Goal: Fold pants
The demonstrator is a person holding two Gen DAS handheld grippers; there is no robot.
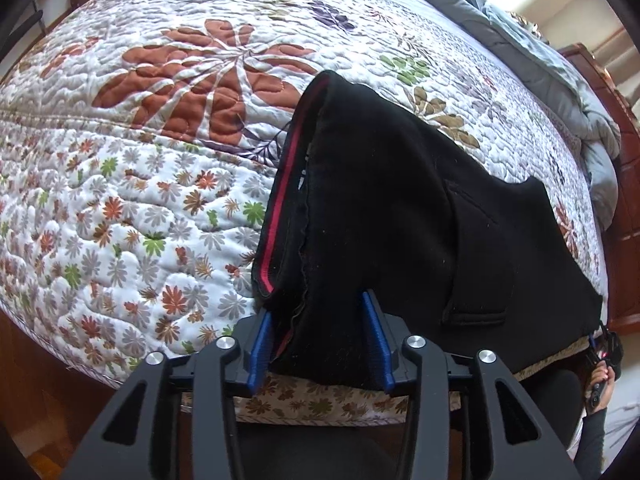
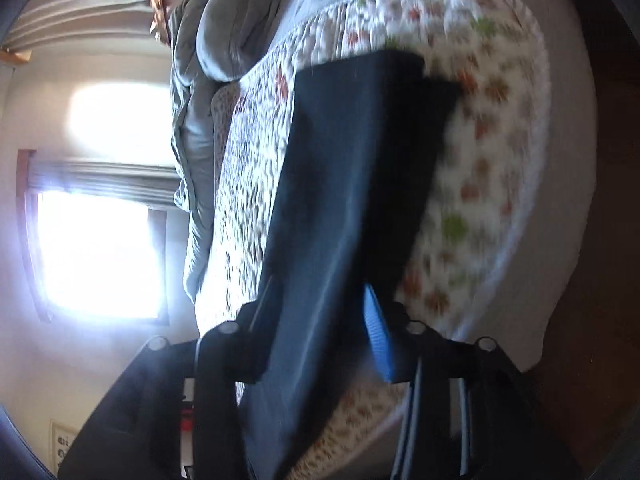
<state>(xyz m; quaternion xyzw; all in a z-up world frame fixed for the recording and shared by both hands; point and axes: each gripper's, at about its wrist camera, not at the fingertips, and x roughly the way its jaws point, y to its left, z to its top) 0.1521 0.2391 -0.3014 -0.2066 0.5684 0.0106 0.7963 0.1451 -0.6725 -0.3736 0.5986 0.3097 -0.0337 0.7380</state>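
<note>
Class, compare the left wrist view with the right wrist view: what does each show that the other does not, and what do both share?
Left wrist only: the red waistband stripe, a back pocket, the large rust flower and the person's right hand.
Right wrist only: a bright window, blurred.
Both: black pants between blue claw fingers, floral quilt, grey blanket.

Bedroom in a home. A bed [image 1: 120, 208] fills most of both views, covered by a quilted white bedspread [image 1: 192, 80] printed with rust, green and grey flowers; a crumpled grey-blue duvet [image 1: 560, 80] lies along its far side, against a reddish wooden bed frame [image 1: 628, 216]. Wooden flooring [image 1: 36, 360] shows beneath the bed edge. A bright window [image 2: 100, 256] with a wooden frame and a raised grey blind [image 2: 104, 178] is set in a pale wall
</note>
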